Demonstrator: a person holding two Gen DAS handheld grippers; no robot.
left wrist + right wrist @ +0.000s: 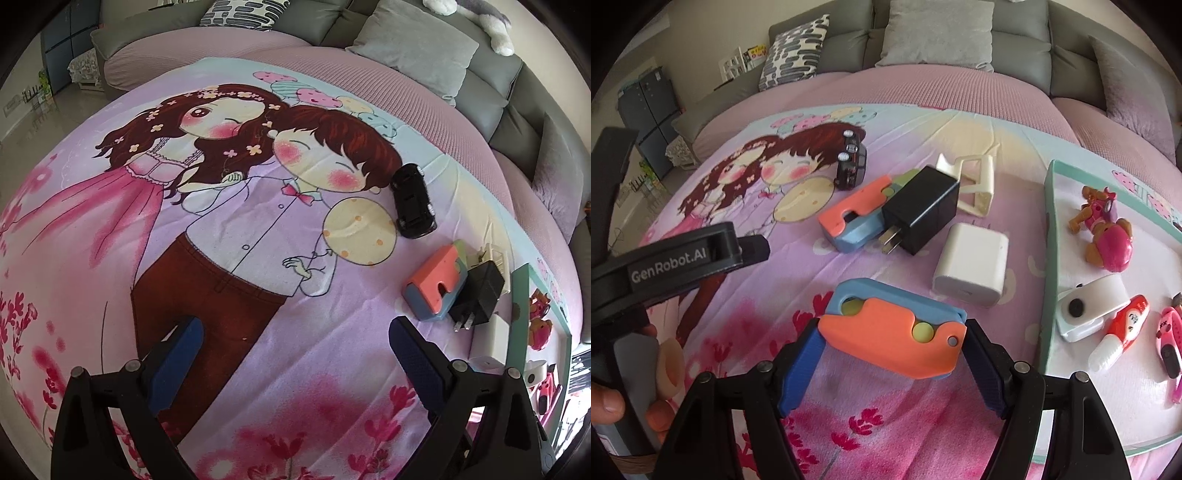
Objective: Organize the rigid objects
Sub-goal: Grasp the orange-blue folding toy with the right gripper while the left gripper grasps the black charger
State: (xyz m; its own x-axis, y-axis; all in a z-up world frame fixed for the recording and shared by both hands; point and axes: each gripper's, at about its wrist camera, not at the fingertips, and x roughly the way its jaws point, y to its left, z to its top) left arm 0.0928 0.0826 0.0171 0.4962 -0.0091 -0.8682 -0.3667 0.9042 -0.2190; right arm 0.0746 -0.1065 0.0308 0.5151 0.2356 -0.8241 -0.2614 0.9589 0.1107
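Right gripper fingers clamped on orange toy by its ends; grip shallow, may slip when lifted. Left gripper fingers apart, empty.

place: a home, living room | signs: big gray sofa with pillows | cartoon blanket spread out | small toys | shiny floor

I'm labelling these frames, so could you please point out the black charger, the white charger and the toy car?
black charger [925, 212]: right wrist view, top face.
white charger [973, 264]: right wrist view, top face.
toy car [412, 201]: left wrist view, its underside.
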